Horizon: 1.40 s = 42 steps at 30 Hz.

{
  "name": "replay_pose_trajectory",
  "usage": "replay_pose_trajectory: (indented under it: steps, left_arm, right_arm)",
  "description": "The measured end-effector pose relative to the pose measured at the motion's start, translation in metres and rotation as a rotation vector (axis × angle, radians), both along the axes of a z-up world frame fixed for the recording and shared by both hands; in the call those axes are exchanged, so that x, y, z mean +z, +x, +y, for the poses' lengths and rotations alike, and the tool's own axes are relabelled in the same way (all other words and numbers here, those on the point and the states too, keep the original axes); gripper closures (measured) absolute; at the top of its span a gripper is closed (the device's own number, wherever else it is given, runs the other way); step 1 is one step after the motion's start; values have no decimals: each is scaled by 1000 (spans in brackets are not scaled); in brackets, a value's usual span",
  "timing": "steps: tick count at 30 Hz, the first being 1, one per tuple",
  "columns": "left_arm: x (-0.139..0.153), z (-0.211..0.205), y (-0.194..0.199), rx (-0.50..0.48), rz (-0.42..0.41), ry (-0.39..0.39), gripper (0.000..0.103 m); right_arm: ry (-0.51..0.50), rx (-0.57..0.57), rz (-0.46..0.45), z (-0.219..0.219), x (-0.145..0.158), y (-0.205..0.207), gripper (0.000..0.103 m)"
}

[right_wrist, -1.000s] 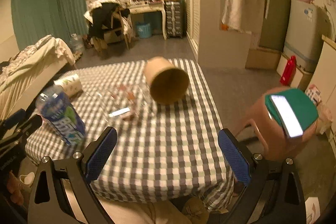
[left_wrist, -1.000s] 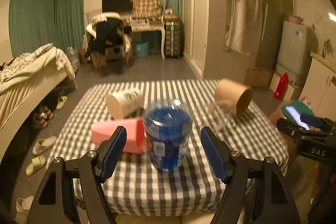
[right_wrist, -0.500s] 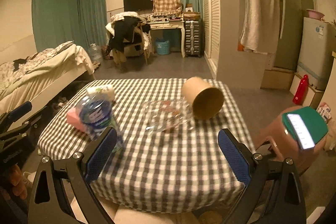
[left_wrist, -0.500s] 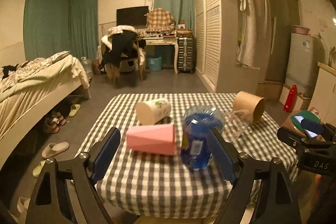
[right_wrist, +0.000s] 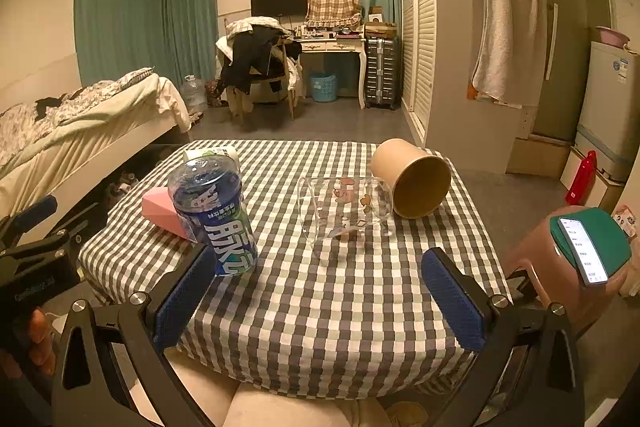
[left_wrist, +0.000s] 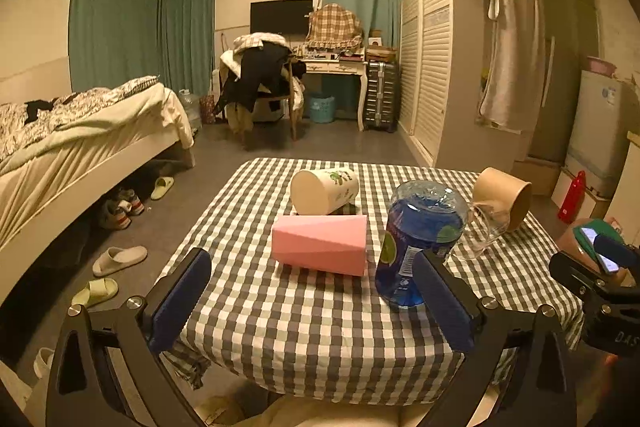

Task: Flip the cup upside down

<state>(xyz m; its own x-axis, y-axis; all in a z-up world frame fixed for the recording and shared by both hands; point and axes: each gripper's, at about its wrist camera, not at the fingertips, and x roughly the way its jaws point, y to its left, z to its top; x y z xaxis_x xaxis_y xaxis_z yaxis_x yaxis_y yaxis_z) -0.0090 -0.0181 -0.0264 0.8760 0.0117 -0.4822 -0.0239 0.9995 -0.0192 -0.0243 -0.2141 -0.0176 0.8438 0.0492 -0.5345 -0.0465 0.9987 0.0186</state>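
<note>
Several cups lie on their sides on the checked table (left_wrist: 304,311): a pink cup (left_wrist: 320,244), a white printed cup (left_wrist: 323,190), a brown paper cup (left_wrist: 503,197) and a clear glass cup (right_wrist: 347,209). The pink cup (right_wrist: 160,211) and brown cup (right_wrist: 412,179) also show in the right wrist view. A blue cup-like bottle (left_wrist: 420,241) stands upside down near the front. My left gripper (left_wrist: 316,301) is open and empty, held back from the table's front edge. My right gripper (right_wrist: 318,301) is open and empty, facing the glass cup.
A pink stool (right_wrist: 560,267) with a green pad and a phone (right_wrist: 582,251) stands right of the table. A bed (left_wrist: 80,139) is on the left with slippers (left_wrist: 118,259) on the floor. A chair with clothes (left_wrist: 260,83) and a desk stand at the back.
Both grippers have pulled back and up from the table, so the whole tabletop shows. The blue bottle stands where it was. Both grippers stay open.
</note>
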Motion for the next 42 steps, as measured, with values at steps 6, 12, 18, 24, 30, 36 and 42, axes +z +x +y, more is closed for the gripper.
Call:
replay_pose_trajectory:
  steps: [6,12,18,24,30,36,42]
  left_arm:
    - [0,-1,1,-2,-6,7,0]
    - [-1,-2,2,-1,-6,8,0]
    - [-1,-3,2,-4,-4,5,0]
    - [2,-1,2,2,-7,-4,0]
    - [1,2,-1,4,-11,-9,0]
    - [4,4,-3,12,-20,2,0]
    - [5,6,-4,15,-23,6,0]
  right_arm:
    - [-5,0,-3,0,1,2,0]
    - [-12,15,-9,6,3,2,0]
    - [-18,25,-5,11,3,3,0]
    - [-24,25,-4,15,2,2,0]
    - [-23,22,-2,15,2,3,0]
    - [-23,22,3,16,2,2,0]
    - [-22,21,5,17,1,2,0]
